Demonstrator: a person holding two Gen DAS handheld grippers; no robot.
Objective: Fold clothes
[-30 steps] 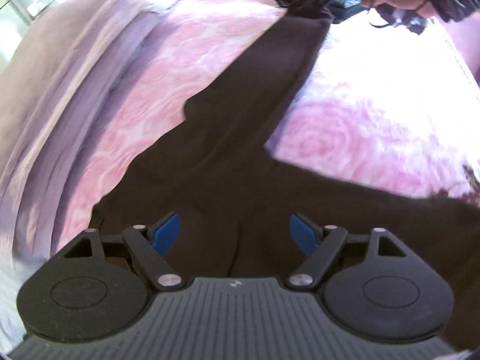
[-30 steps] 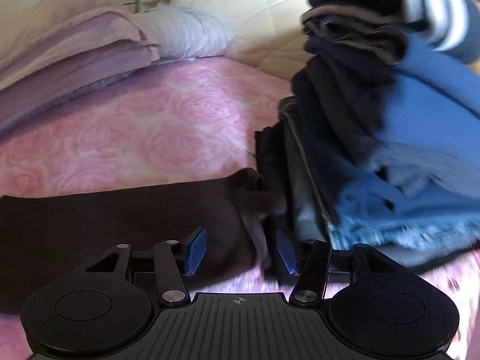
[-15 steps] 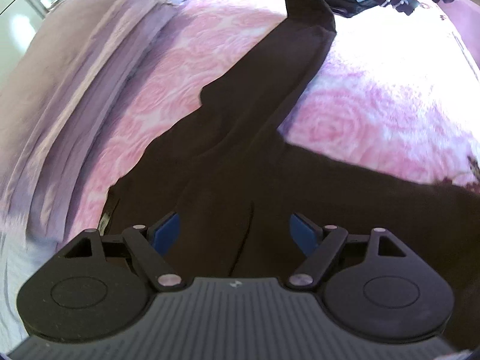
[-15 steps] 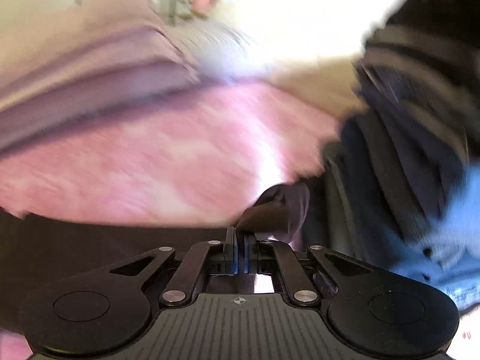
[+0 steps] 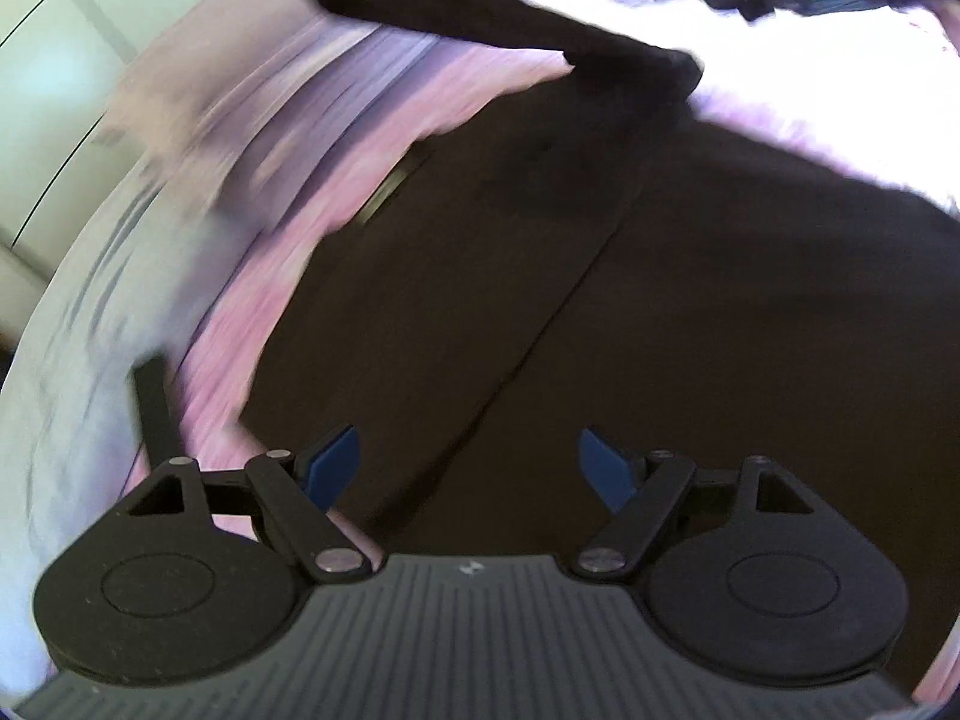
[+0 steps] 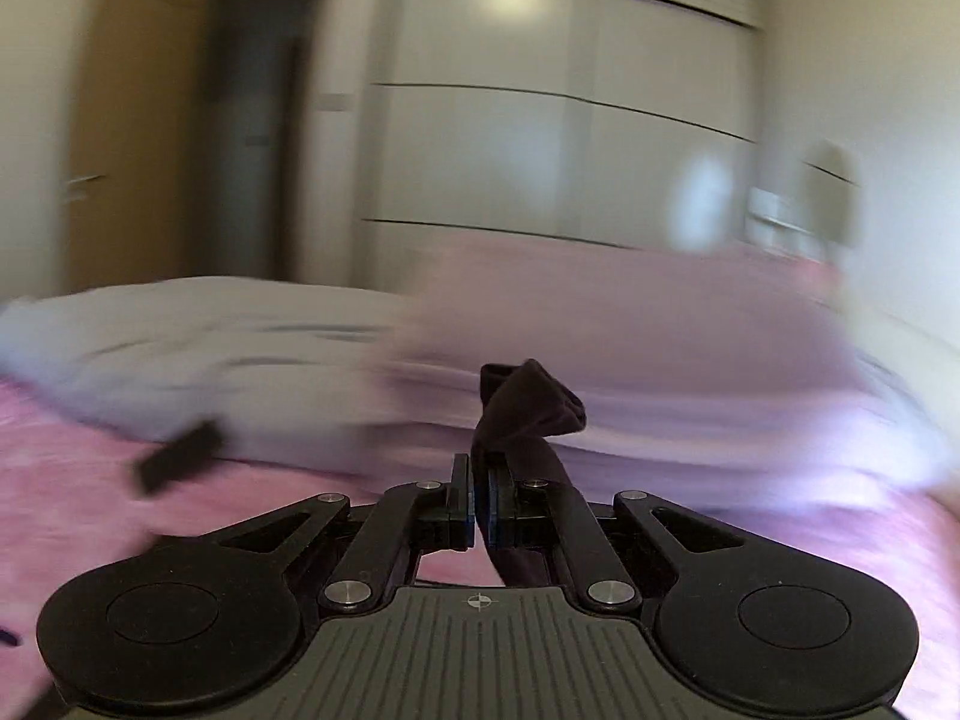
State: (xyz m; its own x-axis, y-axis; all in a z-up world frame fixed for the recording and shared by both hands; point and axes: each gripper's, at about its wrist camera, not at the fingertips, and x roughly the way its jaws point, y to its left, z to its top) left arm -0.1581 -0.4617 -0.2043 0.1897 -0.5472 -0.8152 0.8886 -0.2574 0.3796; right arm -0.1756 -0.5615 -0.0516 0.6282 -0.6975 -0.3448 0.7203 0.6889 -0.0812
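Note:
A dark brown garment (image 5: pixel 600 276) lies spread on the pink rose-patterned bed (image 5: pixel 252 324). My left gripper (image 5: pixel 468 468) is open and hovers just above the garment's body, empty. One sleeve (image 5: pixel 480 18) is lifted and stretched across toward the far left in the left wrist view. My right gripper (image 6: pixel 478 516) is shut on the sleeve cuff (image 6: pixel 528 402), which bunches up above the closed jaws. Both views are motion-blurred.
Folded lilac blankets (image 6: pixel 630 348) and a pale grey pillow (image 6: pixel 180 336) lie along the far side of the bed. A small dark flat object (image 6: pixel 180 456) lies by the pillow. A white wardrobe (image 6: pixel 540 108) and a wooden door (image 6: pixel 138 120) stand behind.
My right gripper closed on the sleeve cuff, lifted it and swung it away from the clothes pile across the garment. My left gripper shifted over the garment's body, still open.

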